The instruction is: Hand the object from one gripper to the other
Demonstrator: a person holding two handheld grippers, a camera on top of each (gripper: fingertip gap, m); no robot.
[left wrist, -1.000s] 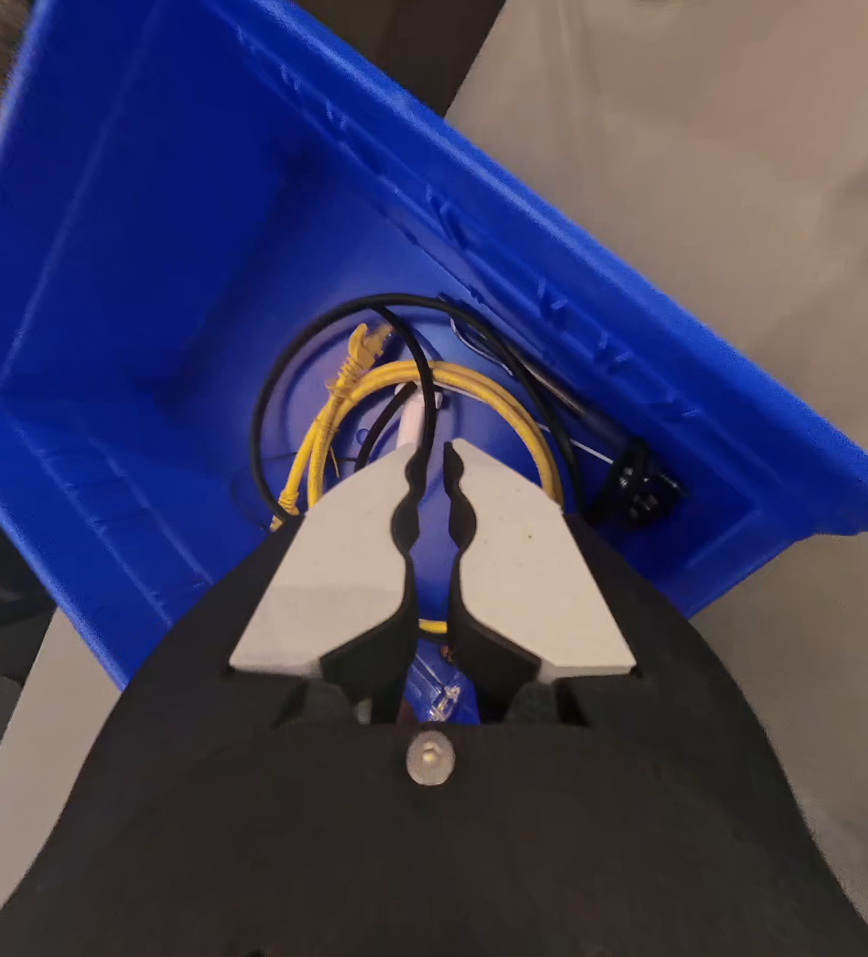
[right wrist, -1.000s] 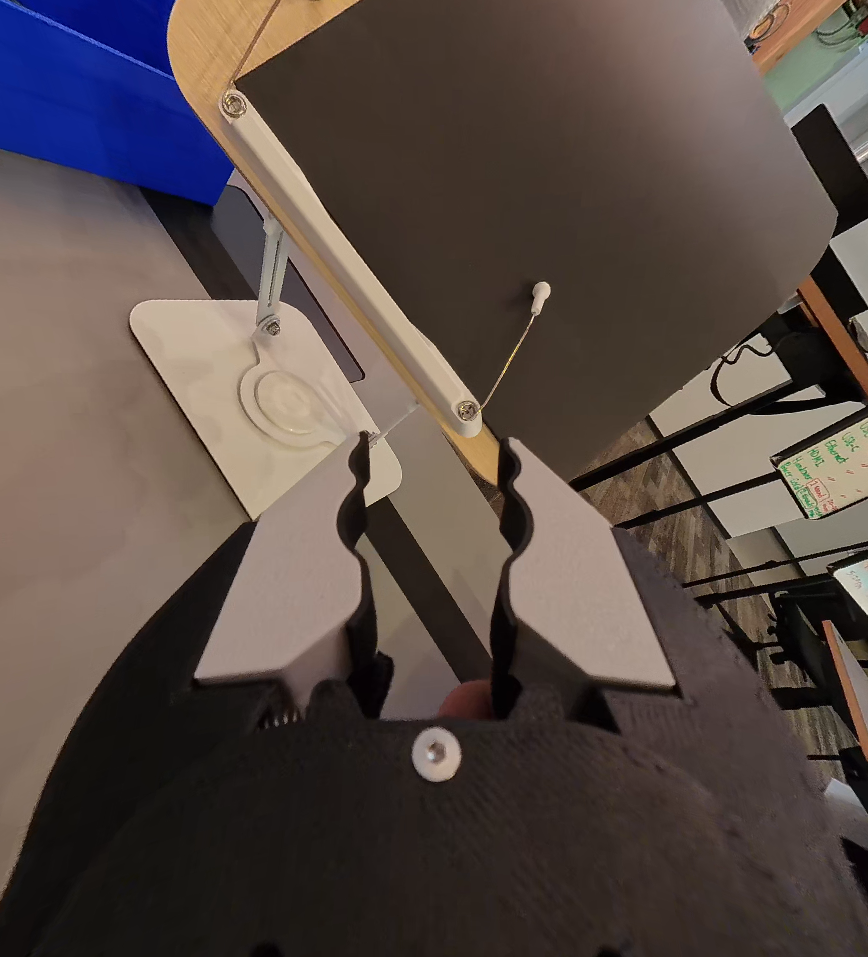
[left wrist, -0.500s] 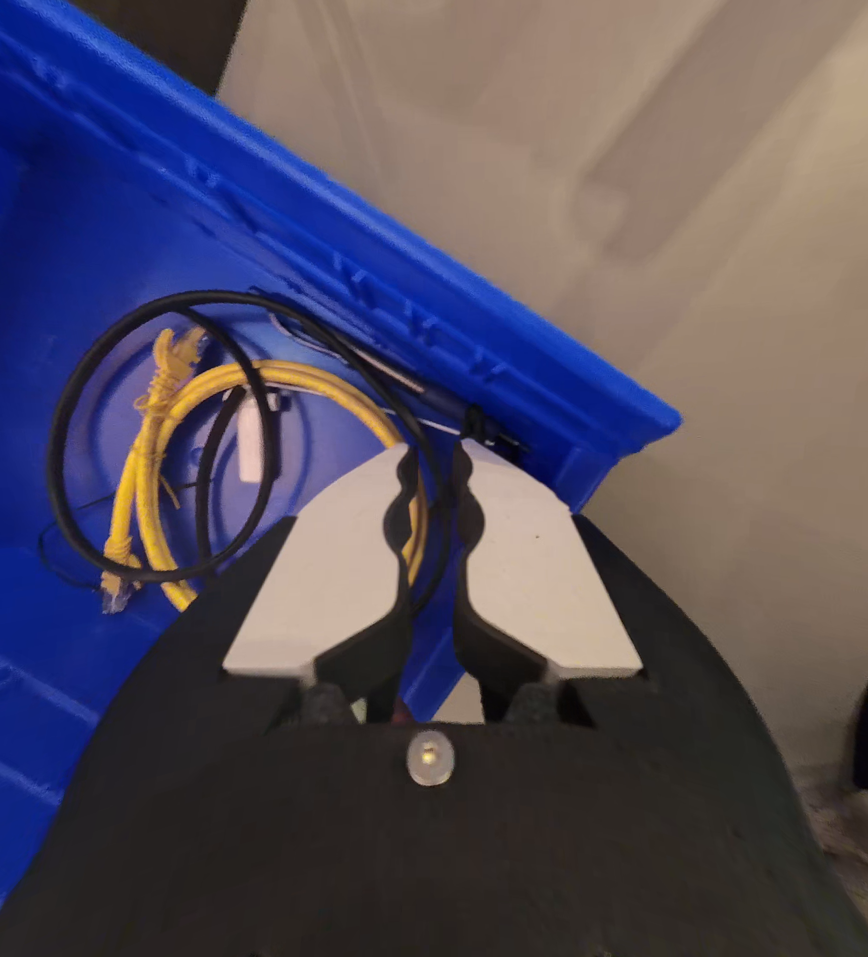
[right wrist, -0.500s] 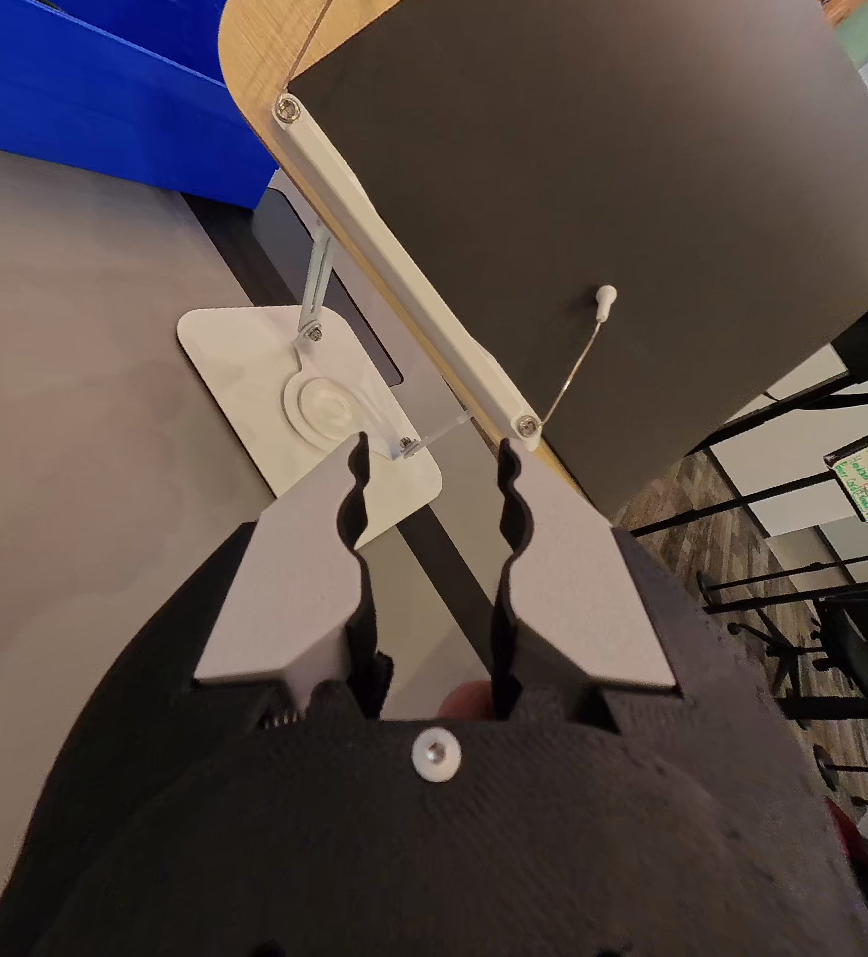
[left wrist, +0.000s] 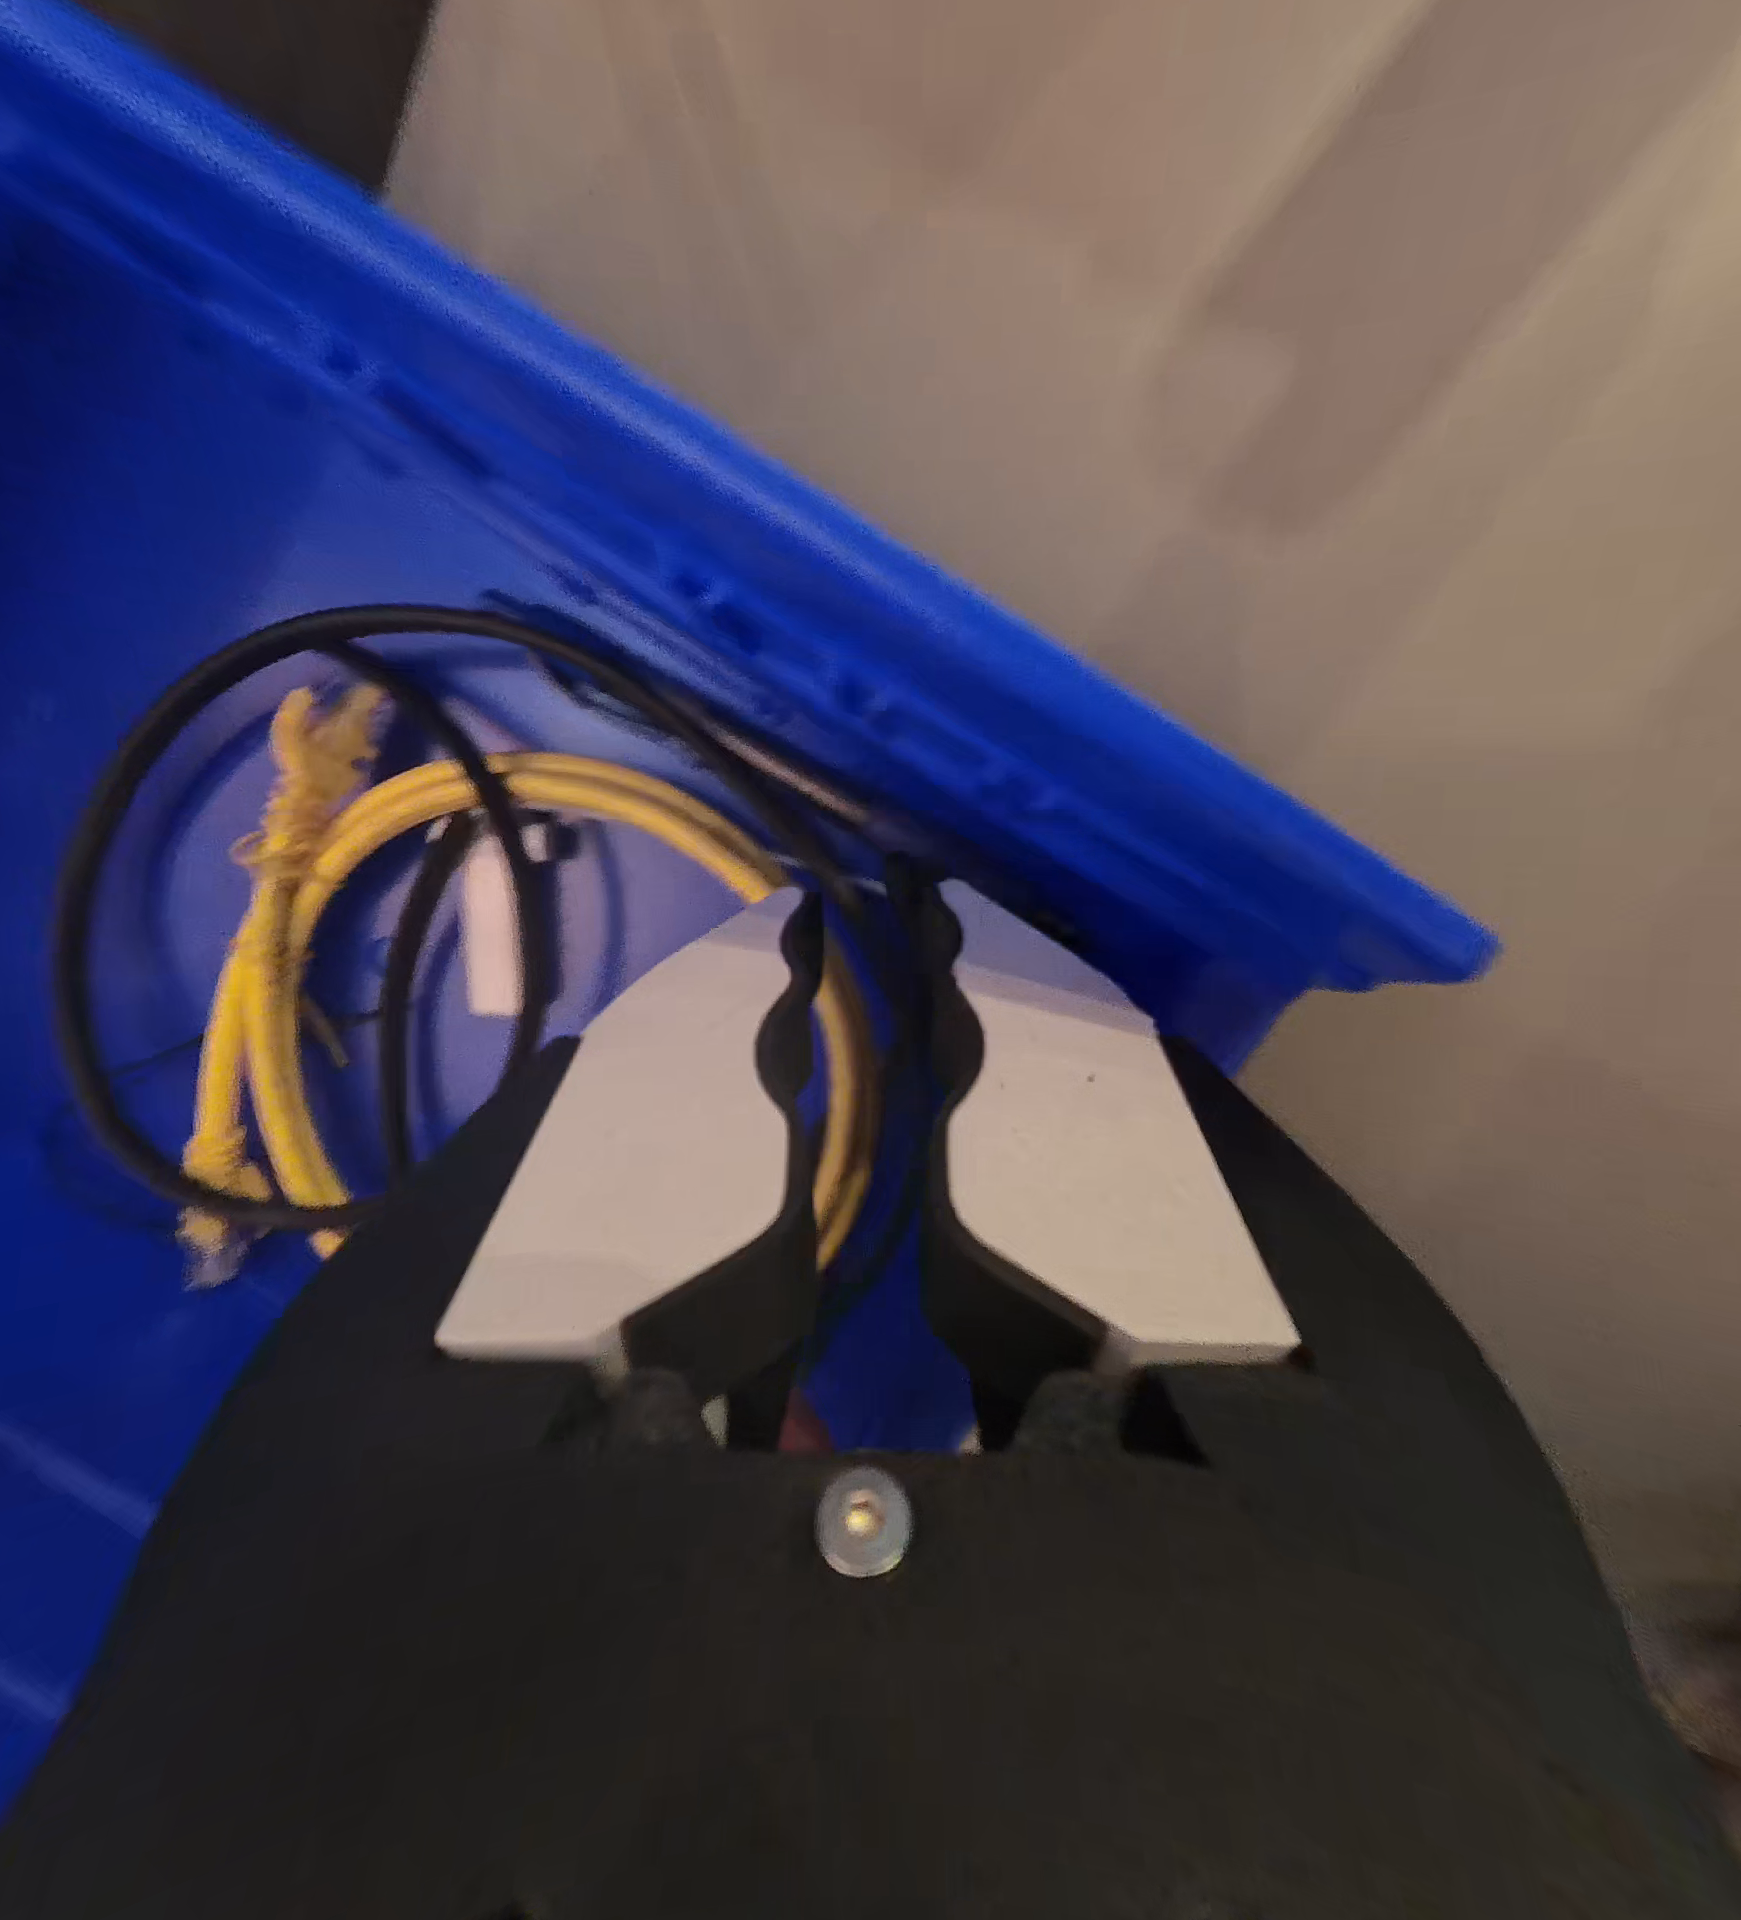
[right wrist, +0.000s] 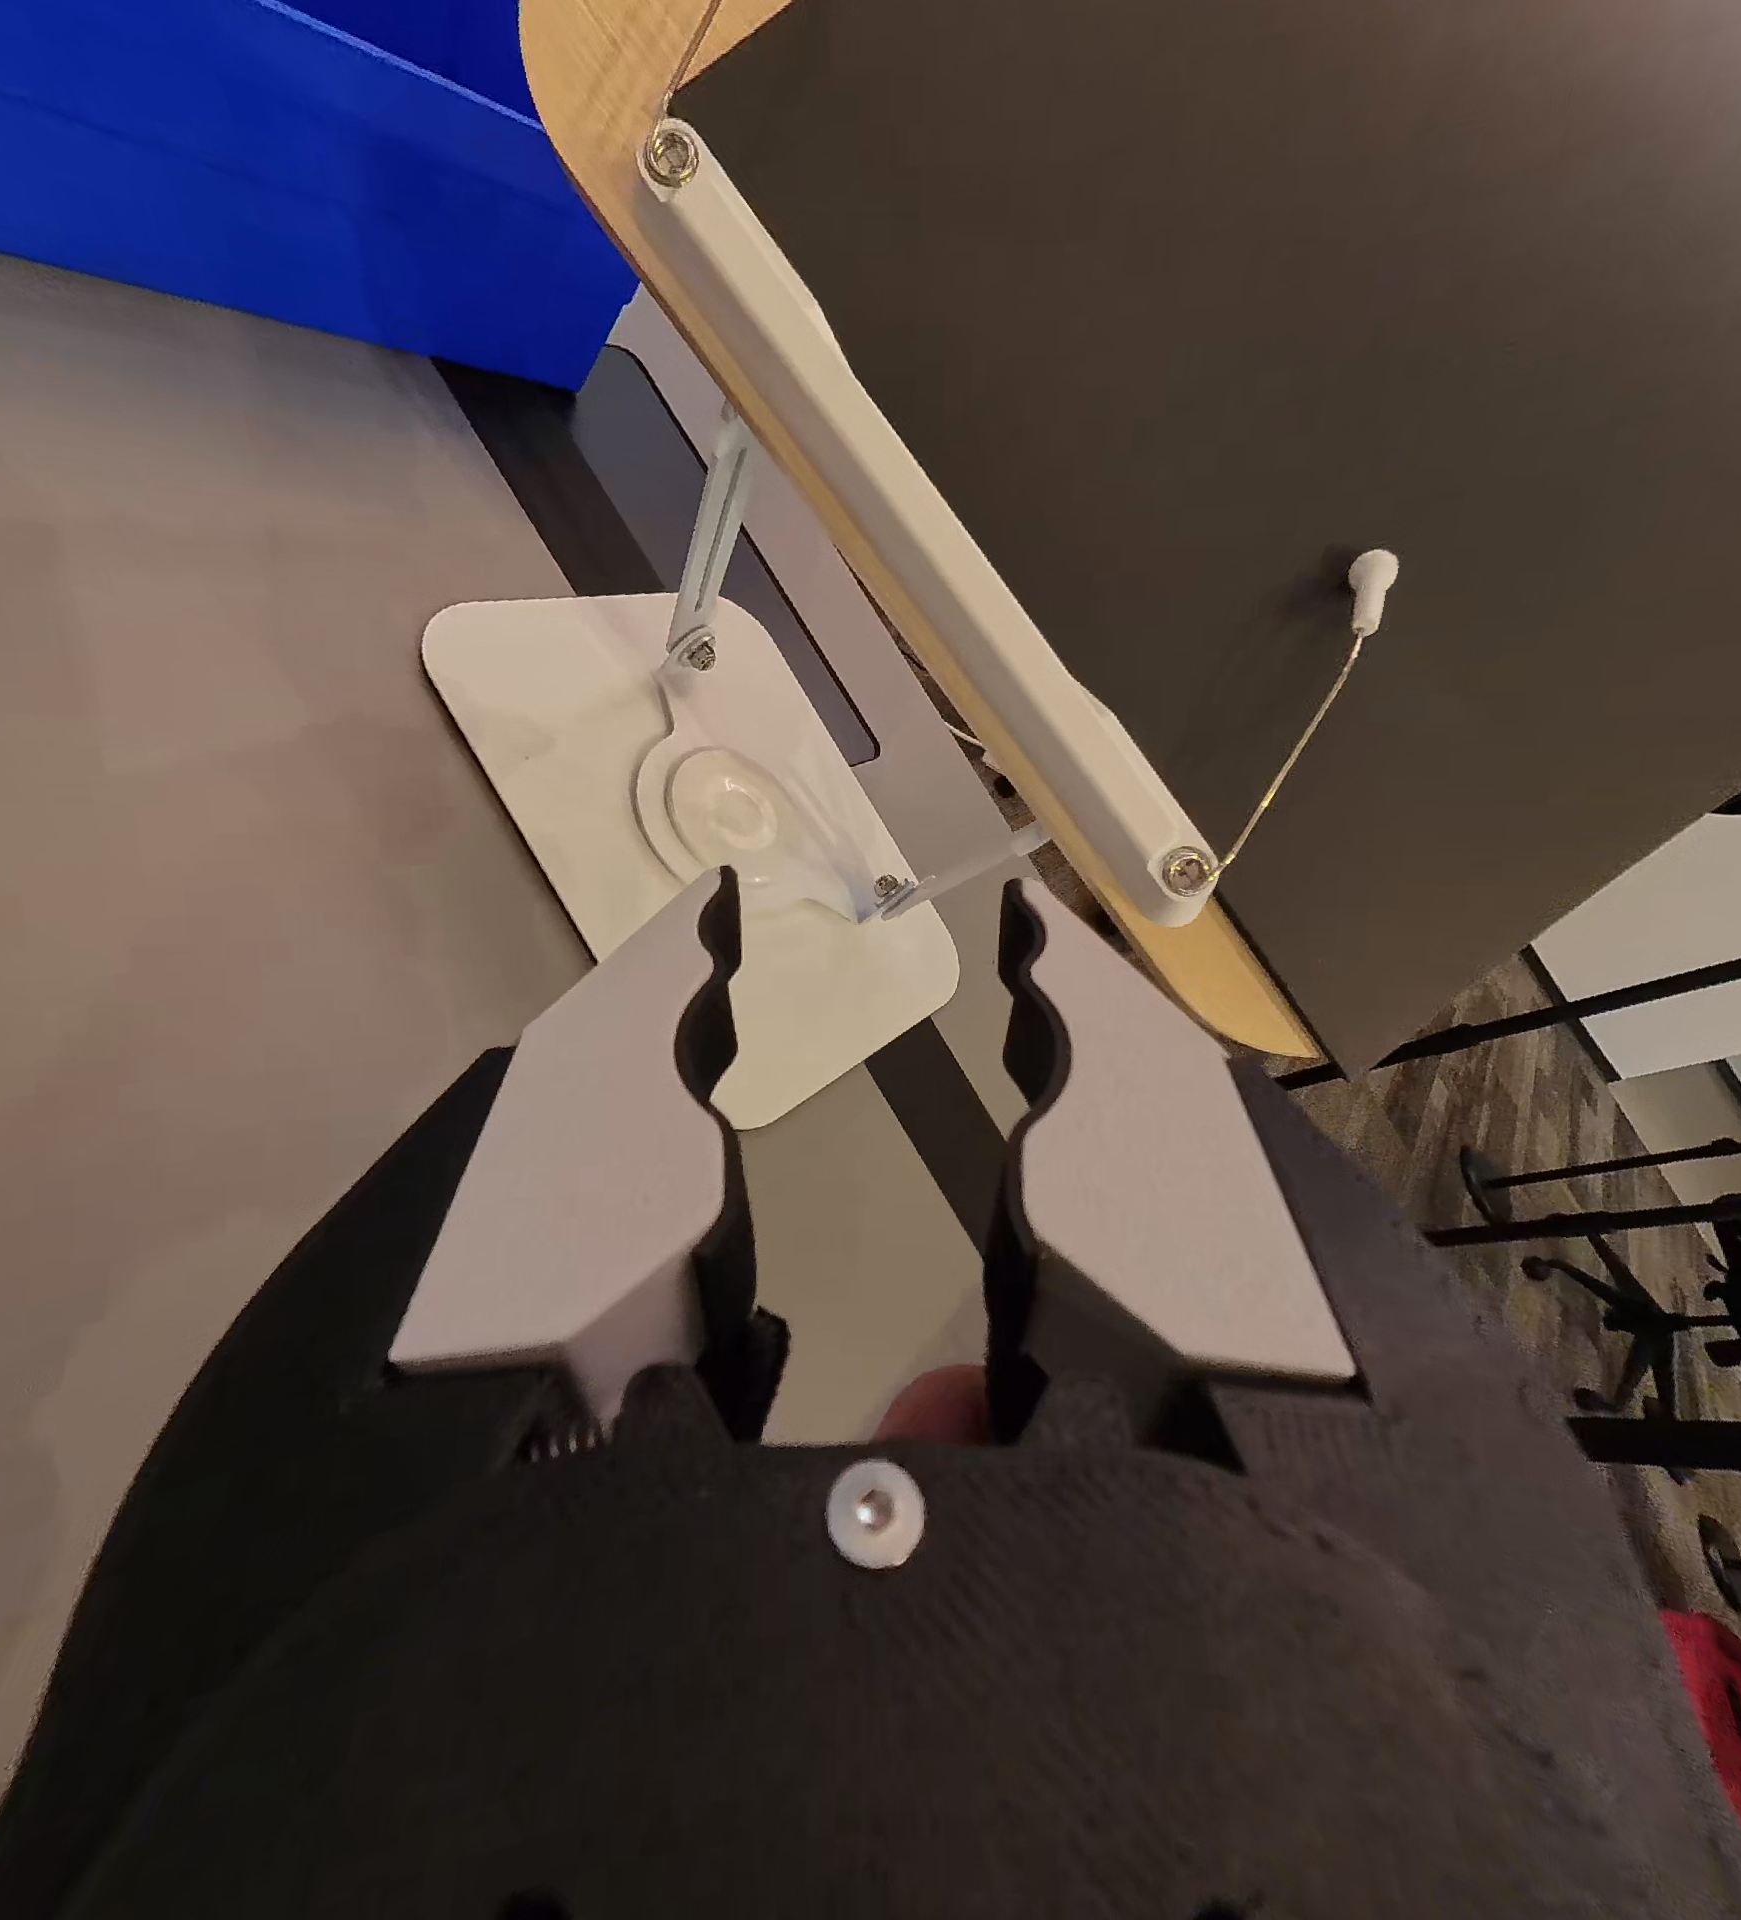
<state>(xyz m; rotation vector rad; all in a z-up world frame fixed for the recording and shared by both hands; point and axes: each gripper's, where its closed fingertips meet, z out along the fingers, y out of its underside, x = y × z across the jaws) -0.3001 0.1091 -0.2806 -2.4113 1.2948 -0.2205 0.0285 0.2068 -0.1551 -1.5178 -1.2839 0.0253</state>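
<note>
A blue plastic bin point(left wrist: 222, 468) holds a coiled yellow cable point(left wrist: 253, 1049), a looped black cable point(left wrist: 92, 956) and a small white piece point(left wrist: 492, 935). My left gripper point(left wrist: 861, 904) hangs over the bin's near right corner. Its jaws stand a narrow gap apart, and the yellow and black cables show through that gap, lying below. I cannot tell if the fingers touch them. My right gripper point(right wrist: 866, 894) is open and empty above the grey table point(right wrist: 170, 727), away from the bin point(right wrist: 222, 177).
A white stand base point(right wrist: 554, 707) with a thin strut holds up a tilted dark panel point(right wrist: 1261, 312) just ahead of the right gripper. The table edge runs past it, with floor and chair legs point(right wrist: 1624, 1299) beyond. Bare grey table point(left wrist: 1261, 416) lies right of the bin. The tips of one gripper are about 35 centimetres away from the tips of the other.
The left gripper has swung toward the bin's right corner and its jaws have widened a little. The right gripper has shifted so the stand base sits closer and more central; its jaws stay open.
</note>
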